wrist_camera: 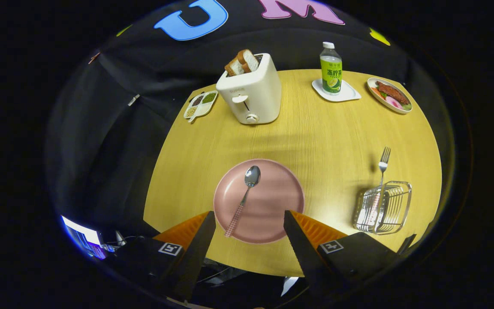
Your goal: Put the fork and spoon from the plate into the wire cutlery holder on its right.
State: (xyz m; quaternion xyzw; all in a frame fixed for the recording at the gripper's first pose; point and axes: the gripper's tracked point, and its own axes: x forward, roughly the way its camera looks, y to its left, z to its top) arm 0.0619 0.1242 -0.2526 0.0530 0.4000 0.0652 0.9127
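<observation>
A pink plate (pixel 272 201) lies on the wooden table just ahead of my fingers. On it rests a spoon (pixel 243 198) with a checked handle, bowl pointing away from me and handle end near my left finger. To the plate's right stands the wire cutlery holder (pixel 390 210). A fork (pixel 382 171) with a checked handle stands in it, tines up and leaning away. My gripper (pixel 249 221) hovers above the plate's near rim, open, with nothing between the fingers.
A white toaster (pixel 251 92) holding bread slices stands at the back of the table (pixel 328 133). Left of it is a small divided dish (pixel 200 104). A green bottle (pixel 330 68) on a white coaster and a plate of food (pixel 389 94) sit at the back right.
</observation>
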